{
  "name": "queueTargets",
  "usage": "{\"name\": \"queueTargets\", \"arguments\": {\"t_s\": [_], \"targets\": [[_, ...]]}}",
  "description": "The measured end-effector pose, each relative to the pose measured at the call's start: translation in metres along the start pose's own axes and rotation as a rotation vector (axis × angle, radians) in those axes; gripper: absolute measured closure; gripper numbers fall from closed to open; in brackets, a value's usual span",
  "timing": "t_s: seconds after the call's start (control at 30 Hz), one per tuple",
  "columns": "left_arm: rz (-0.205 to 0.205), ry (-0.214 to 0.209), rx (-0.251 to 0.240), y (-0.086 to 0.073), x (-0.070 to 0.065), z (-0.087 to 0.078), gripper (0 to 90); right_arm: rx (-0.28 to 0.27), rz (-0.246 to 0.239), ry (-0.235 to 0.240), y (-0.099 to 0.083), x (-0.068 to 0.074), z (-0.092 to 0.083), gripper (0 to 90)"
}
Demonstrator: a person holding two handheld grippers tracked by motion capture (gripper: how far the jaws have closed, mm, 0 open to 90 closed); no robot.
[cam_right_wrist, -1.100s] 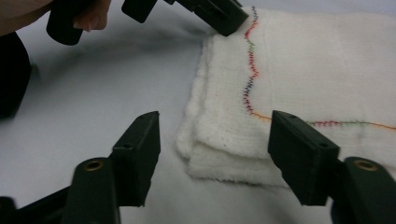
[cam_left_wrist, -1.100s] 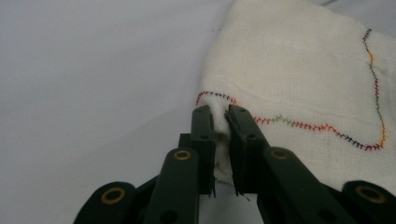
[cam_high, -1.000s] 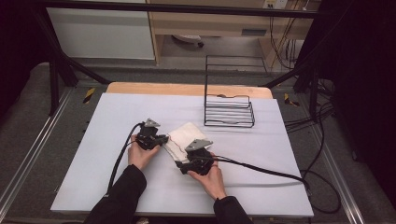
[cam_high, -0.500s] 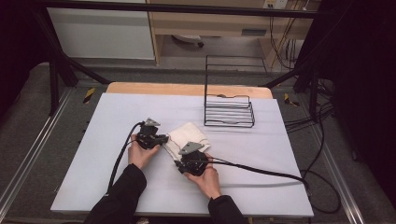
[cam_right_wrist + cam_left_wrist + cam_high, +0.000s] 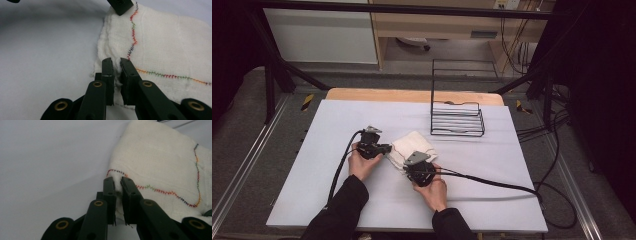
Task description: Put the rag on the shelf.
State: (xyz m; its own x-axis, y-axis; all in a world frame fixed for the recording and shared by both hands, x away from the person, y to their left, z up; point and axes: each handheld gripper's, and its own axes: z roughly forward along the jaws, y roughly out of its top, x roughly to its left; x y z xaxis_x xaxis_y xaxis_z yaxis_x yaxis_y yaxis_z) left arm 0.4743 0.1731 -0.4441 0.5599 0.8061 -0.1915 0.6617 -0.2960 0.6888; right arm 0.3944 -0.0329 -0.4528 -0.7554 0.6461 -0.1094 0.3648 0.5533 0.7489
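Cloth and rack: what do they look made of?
Cloth: soft woven cotton or gauze by its look, off-white and matte, with visible weave, fuzzy edges and multicoloured zigzag stitching. Rack: thin black wire, probably coated metal; the finish is too small to tell.

Even overhead light brightens the surface (image 5: 512, 165); surroundings stay dark. Both gripper views are soft, their bottom edges blurred.

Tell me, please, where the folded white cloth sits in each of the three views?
High view: the white cloth lies left of centre on the table, between both tools.
Left gripper view: upper right, its edge pinched in the jaws.
Right gripper view: right half, its edge pinched too.
Shared landmark: the multicoloured zigzag stitching.
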Motion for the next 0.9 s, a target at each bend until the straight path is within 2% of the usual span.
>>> {"name": "queueTargets", "arguments": {"t_s": [0.13,0.23,0.33,0.4,0.43,0.53,0.6,0.63,0.73,0.8,0.87,0.9], "targets": [[0.001,0.008,-0.008,0.001,0.001,-0.001,82.1,-0.024,0.021,0.029,0.003,0.000,0.000,82.2],[-0.014,0.001,-0.015,0.001,0.002,-0.002,82.1,-0.012,0.030,0.039,0.003,0.000,0.001,83.6],[-0.014,0.004,-0.006,0.001,0.002,-0.001,82.1,-0.053,0.050,0.051,0.006,-0.001,-0.001,83.3],[-0.018,0.002,-0.005,0.000,0.003,-0.001,82.1,-0.050,0.060,0.062,0.007,-0.001,0.000,82.6],[-0.020,0.000,-0.007,0.000,0.003,-0.001,82.0,-0.037,0.072,0.064,0.005,-0.001,0.005,77.6],[-0.015,0.007,-0.006,0.000,0.002,-0.001,82.0,-0.053,0.073,0.059,0.002,0.003,0.009,71.4],[-0.017,0.009,-0.005,0.000,0.002,0.000,82.0,-0.057,0.068,0.056,0.001,0.003,0.009,70.8],[-0.015,0.011,-0.004,0.000,0.002,-0.001,82.0,-0.061,0.052,0.053,0.000,0.004,0.009,68.4],[-0.014,0.011,-0.004,0.000,0.002,-0.001,82.0,-0.066,0.045,0.064,-0.001,0.006,0.009,62.5],[-0.018,0.011,-0.004,0.000,0.002,0.000,82.0,-0.070,0.037,0.059,-0.001,0.008,0.009,63.8],[-0.019,0.013,-0.004,0.000,0.001,-0.001,82.1,-0.065,0.002,0.024,-0.001,0.009,0.010,70.2],[-0.019,0.013,-0.004,0.000,0.001,-0.001,82.0,-0.065,0.002,0.024,-0.001,0.009,0.010,70.2]]}}
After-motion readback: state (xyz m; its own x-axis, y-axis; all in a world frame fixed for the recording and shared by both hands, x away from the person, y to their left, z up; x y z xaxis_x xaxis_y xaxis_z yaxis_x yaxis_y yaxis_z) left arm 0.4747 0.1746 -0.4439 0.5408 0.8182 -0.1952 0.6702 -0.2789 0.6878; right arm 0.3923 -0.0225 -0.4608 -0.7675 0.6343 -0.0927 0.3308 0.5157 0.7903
